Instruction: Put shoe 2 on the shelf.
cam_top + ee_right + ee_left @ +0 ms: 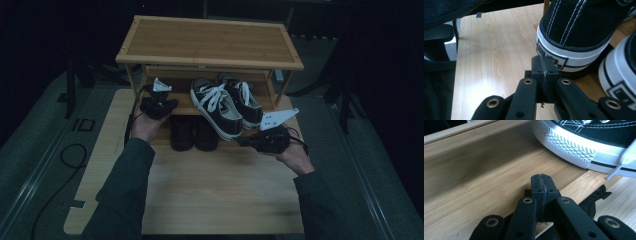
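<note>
Both grippers are in at the shoe rack point(210, 57), jaws pressed flat together, nothing held in either. Left gripper point(159, 106) sits at the left end of the rack's middle shelf; in the left gripper view its closed tips point(541, 185) hover over bare shelf wood w/ the white textured toe of a sneaker just beyond, not touching. Right gripper point(250, 141) is at the front right of the rack; in the right gripper view its shut tips point(543, 66) are right up against the heel of the near black-and-white sneaker point(216, 107), at the rubber heel patch. Can't tell if it's contact or a hair's gap.

The sneaker pair lies on the middle shelf, heels poking out over its front edge, the 2nd sneaker point(244, 100) beside it to the right. A dark pair point(193, 132) sits below, on the table point(210, 200).

Looks like a nudge step: straightening or pushing the sneakers back w/ closed tips. Next move prob calls for a slow, level push at the heel, left gripper steadying near the toe so the shoe doesn't swing.
</note>
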Demonstrator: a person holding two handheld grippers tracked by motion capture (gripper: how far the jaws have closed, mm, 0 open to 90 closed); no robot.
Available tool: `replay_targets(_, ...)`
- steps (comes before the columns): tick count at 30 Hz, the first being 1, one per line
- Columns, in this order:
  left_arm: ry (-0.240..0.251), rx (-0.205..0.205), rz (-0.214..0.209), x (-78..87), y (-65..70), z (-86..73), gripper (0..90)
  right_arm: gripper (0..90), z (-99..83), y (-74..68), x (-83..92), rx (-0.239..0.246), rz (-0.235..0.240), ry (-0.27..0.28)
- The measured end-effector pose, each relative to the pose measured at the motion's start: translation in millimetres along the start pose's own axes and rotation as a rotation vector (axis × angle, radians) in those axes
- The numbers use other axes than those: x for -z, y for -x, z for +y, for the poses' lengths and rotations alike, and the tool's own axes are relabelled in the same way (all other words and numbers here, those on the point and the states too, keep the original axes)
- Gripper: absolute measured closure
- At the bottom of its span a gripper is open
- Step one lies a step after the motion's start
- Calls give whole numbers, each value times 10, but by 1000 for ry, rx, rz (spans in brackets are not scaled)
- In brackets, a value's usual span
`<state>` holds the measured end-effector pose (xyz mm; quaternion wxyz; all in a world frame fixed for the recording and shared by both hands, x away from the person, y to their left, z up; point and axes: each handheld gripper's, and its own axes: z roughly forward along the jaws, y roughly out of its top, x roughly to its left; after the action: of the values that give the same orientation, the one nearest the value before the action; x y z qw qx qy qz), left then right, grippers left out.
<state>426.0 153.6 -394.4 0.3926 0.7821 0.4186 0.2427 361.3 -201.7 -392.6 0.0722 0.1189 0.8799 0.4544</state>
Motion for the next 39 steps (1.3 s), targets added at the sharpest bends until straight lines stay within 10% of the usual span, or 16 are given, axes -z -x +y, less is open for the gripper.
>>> replay_targets(26, -21, -20, 2, -6, 7, 25, 900, 900, 239, -95, -399, 47, 58, 21)
replay_targets(39, -28, -29, 12, -7, 21, 34, 900, 900, 338, -30, -544, 34, 15, 78)
